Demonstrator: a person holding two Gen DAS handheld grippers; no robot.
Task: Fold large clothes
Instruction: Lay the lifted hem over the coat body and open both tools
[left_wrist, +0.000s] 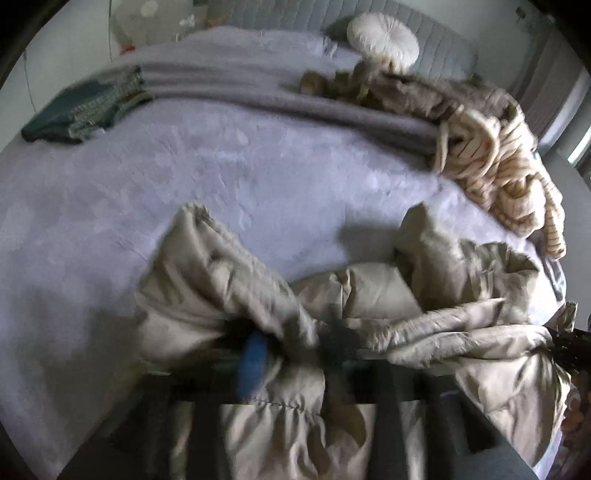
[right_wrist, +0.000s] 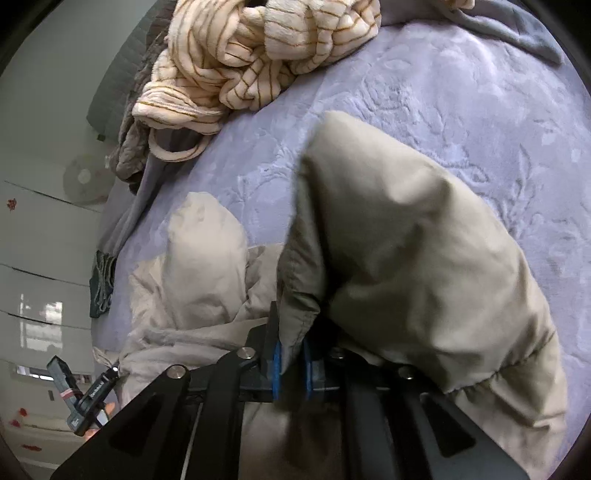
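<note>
Both tools angle steeply down over the bed. Left tool w/ pads spread wide, puffy beige jacket bunched between, not clamped. Right tool pads nearly together, pinching a jacket fold. Bedspread plush, embossed lilac.

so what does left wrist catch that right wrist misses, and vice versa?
Left wrist only: a round white cushion by the headboard, a folded dark green garment far left, and a grey blanket bunched across the bed.

Right wrist only: white drawers beside the bed, the left claw low at the frame's left, and the right claw with coat fabric between its blue pads.

Both: the beige puffer coat, the striped cream robe and the lilac bedspread.
</note>
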